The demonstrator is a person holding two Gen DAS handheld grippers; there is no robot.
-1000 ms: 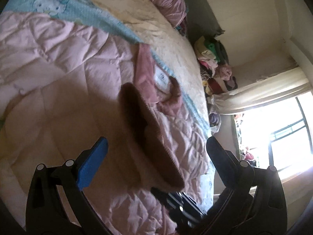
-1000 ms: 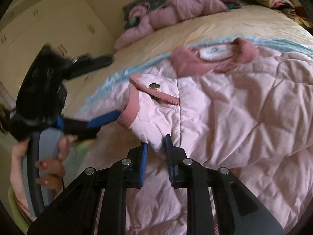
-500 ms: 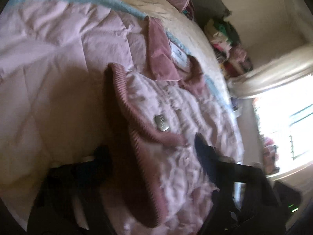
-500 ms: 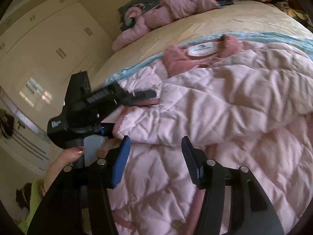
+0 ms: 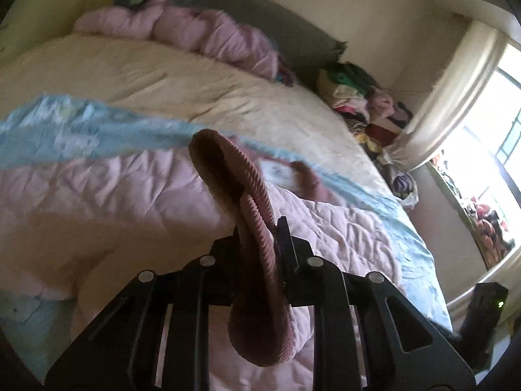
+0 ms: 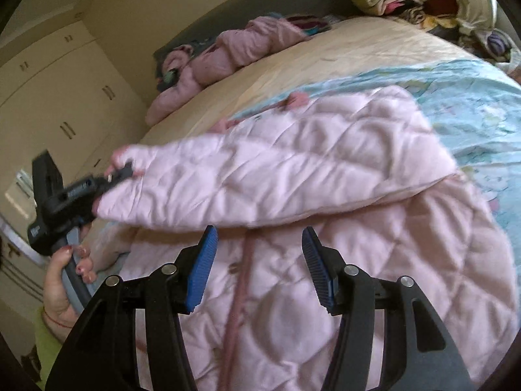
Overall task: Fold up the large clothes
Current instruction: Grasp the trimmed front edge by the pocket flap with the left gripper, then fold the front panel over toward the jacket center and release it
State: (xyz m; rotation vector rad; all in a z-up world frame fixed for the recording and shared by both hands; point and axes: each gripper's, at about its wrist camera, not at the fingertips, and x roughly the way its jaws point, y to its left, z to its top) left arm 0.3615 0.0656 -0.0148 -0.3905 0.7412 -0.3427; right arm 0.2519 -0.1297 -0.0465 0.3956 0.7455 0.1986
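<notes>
A pink quilted jacket (image 6: pixel 325 260) lies spread on the bed; it also shows in the left wrist view (image 5: pixel 97 195). My left gripper (image 5: pixel 260 228) is shut on the dark pink ribbed cuff (image 5: pixel 234 169) of one sleeve. In the right wrist view the left gripper (image 6: pixel 120 172) holds that sleeve (image 6: pixel 260 176) stretched out across the jacket's body. My right gripper (image 6: pixel 257 260) is open and empty, just above the jacket's front, near its dark pink placket (image 6: pixel 241 280).
A light blue blanket (image 6: pixel 472 97) and a cream bedspread (image 5: pixel 162 75) lie under the jacket. A bundle of pink bedding (image 5: pixel 195 32) lies at the headboard. A pile of clothes (image 5: pixel 364 97) sits by the window. Wardrobe doors (image 6: pixel 65 97) stand at the left.
My left gripper closed on the sleeve cuff and pulled the sleeve sideways across the jacket. My right gripper let go of the jacket, opened and drew back.
</notes>
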